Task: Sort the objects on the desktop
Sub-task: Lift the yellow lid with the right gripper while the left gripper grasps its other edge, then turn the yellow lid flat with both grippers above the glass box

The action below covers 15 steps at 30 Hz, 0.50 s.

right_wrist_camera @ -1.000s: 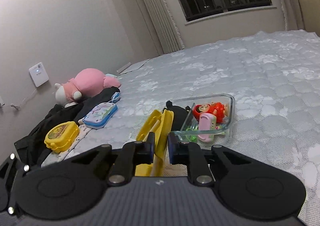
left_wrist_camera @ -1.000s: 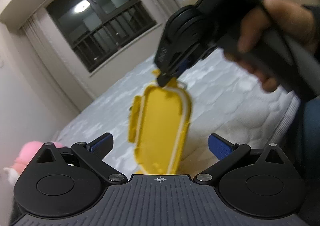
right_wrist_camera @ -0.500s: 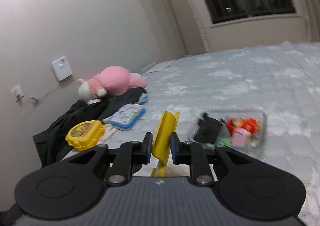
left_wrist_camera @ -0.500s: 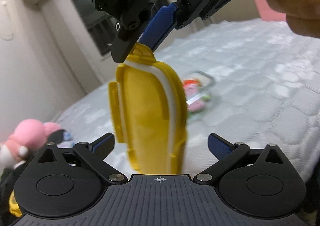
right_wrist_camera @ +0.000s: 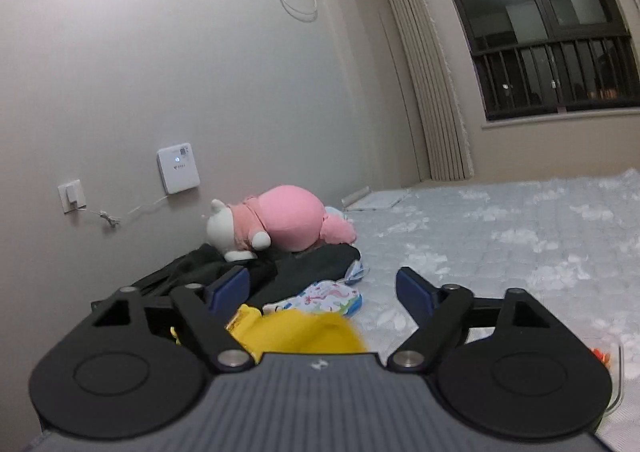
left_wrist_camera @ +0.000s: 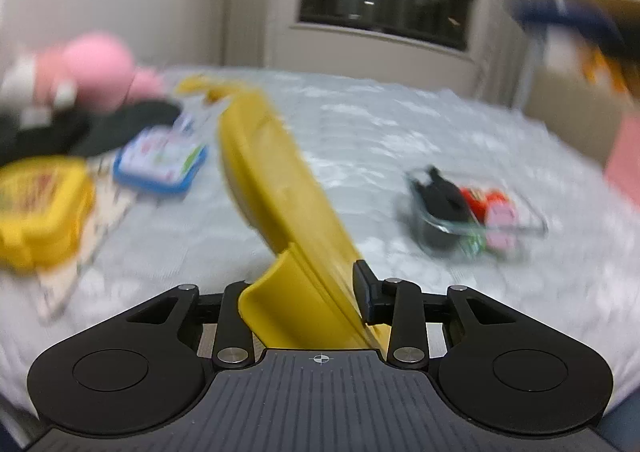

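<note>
My left gripper (left_wrist_camera: 306, 294) is shut on a yellow plastic lid (left_wrist_camera: 280, 187) and holds it tilted above the bed. My right gripper (right_wrist_camera: 322, 290) is open and empty, with the yellow lid (right_wrist_camera: 304, 334) just below its fingers. A clear glass container (left_wrist_camera: 476, 211) with a black item and red and pink toys sits on the bed at right. A yellow box (left_wrist_camera: 38, 207) and a blue-rimmed case (left_wrist_camera: 160, 161) lie at left.
A pink plush toy (right_wrist_camera: 280, 219) rests on dark clothing (right_wrist_camera: 256, 272) by the wall. The quilted white bed (right_wrist_camera: 520, 236) stretches right toward the window. The left wrist view is motion-blurred.
The right gripper has let go of the yellow lid and opened. The left gripper has closed on the lid and swung to face the bed.
</note>
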### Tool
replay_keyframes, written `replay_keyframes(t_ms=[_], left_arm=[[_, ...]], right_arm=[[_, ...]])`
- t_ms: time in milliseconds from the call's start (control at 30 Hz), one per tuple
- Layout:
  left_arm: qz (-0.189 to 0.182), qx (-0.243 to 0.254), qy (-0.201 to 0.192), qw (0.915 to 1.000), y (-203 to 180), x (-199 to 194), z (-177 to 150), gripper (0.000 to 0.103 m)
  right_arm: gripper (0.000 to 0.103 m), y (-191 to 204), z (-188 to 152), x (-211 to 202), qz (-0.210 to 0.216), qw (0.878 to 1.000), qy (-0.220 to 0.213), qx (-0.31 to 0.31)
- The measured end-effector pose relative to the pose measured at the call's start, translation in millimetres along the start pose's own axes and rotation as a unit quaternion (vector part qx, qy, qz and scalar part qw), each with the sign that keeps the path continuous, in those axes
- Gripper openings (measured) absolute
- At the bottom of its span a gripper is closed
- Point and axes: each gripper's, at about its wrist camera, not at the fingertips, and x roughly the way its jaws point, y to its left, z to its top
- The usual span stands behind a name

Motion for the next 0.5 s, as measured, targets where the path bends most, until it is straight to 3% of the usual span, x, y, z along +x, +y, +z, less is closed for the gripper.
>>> replay_keyframes(t_ms=[67, 133, 233, 300, 400, 500], left_arm=[[-0.021, -0.074, 0.013, 0.997, 31, 6, 2, 0.039], [-0.051, -0.151, 0.026, 0.9869, 65, 14, 0, 0.039], [-0.051, -0.201, 0.028, 0.978, 96, 13, -7, 0.036], [-0.055, -0.238, 0.031, 0.9691, 110, 14, -16, 0.036], [-0.078, -0.305, 0.048, 0.9479, 132, 20, -34, 0.041], [-0.087, -0.335, 0.052, 0.9369, 151, 16, -46, 0.045]], right_arm=[[0.071, -5, -12, 11, -0.002, 1.0, 0.029, 0.009], [0.065, -15, -28, 24, 0.0, 0.997, 0.07, 0.035], [0.065, -39, -57, 45, 0.028, 0.982, 0.138, 0.126], [0.065, -59, -78, 56, 0.051, 0.96, 0.175, 0.213], [0.066, -89, -114, 67, 0.07, 0.913, 0.22, 0.336], [0.066, -106, -152, 70, 0.081, 0.866, 0.261, 0.419]])
